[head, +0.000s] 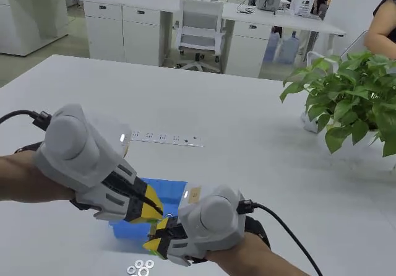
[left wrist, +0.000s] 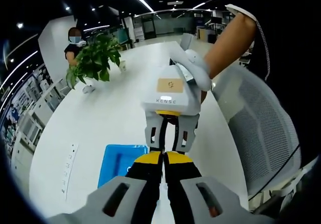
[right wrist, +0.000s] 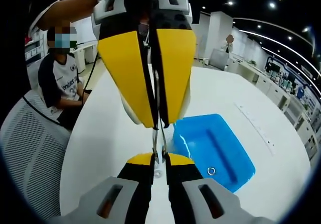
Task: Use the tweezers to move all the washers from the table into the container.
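Both grippers meet tip to tip over the blue container. The thin metal tweezers run between them. My left gripper comes in from the left, its yellow jaws shut on the tweezers' upper part. My right gripper faces it from below and right, and its jaws are shut on the tweezers' lower end. Several washers lie on the white table just in front of the container. In the right gripper view one washer lies inside the container. The left gripper view has my left gripper, my right gripper and the container.
A potted plant stands at the table's right. A power strip lies flat behind the container. A mesh office chair is beside the table. A person sits at the far right, with desks and a chair behind.
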### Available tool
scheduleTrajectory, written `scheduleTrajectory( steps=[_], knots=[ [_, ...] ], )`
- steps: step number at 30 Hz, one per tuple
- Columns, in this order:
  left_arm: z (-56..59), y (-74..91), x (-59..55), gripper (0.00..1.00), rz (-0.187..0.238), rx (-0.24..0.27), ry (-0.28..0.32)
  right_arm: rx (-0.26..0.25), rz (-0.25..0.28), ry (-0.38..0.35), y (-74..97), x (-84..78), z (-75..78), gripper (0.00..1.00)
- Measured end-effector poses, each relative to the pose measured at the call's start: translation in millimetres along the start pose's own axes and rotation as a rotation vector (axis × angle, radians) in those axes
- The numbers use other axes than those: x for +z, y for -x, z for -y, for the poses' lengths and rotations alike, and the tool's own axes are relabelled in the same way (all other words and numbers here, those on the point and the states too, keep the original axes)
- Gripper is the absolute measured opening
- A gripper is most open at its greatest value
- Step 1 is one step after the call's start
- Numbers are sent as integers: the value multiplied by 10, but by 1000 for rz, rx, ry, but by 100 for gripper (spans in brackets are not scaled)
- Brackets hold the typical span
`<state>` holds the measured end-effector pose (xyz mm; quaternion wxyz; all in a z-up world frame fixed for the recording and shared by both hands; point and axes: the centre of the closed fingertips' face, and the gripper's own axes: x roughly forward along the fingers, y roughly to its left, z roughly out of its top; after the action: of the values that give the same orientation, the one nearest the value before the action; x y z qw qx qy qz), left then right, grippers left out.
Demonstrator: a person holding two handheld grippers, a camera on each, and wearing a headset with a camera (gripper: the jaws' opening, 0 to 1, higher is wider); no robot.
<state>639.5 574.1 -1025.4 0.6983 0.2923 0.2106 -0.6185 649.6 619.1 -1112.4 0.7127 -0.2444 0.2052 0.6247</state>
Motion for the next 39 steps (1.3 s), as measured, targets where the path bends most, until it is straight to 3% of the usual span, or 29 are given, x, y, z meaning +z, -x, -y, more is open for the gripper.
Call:
scheduleTrajectory(
  steps=[15, 39],
  knots=[
    [122, -69, -160, 5, -15, 1, 30, 18, -20, 6, -128, -134, -145, 12],
    [302, -22, -428, 5, -38, -14, 76, 62, -31, 0, -338, -213, -356, 12]
  ],
)
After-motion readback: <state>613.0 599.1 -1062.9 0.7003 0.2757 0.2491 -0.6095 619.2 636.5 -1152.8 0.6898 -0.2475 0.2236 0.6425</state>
